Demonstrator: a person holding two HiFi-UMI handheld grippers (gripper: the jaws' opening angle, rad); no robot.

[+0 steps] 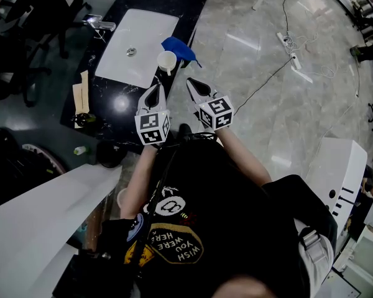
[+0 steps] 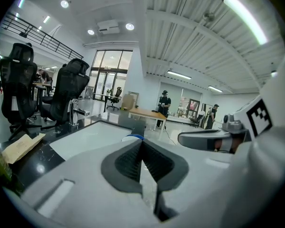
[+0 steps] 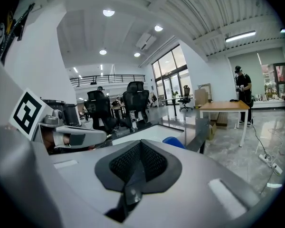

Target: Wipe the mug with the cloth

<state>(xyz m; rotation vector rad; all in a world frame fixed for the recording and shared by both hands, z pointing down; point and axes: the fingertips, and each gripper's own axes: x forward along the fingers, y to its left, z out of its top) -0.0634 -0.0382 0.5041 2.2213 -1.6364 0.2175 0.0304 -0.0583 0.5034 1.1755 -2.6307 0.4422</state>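
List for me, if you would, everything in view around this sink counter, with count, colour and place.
mug: one, white, on the counter beside the sink's right side
cloth: one, blue, next to the mug on its far side
sink: one, white, set into the counter
faucet: one, metallic, at the sink's far left corner
counter: one, black
cardboard piece: one, tan, on the counter's left edge
office chairs: two, black, past the faucet side
power strip: at least one, white, on the floor, right
left gripper: one, white, shut, empty
right gripper: one, white, shut, empty
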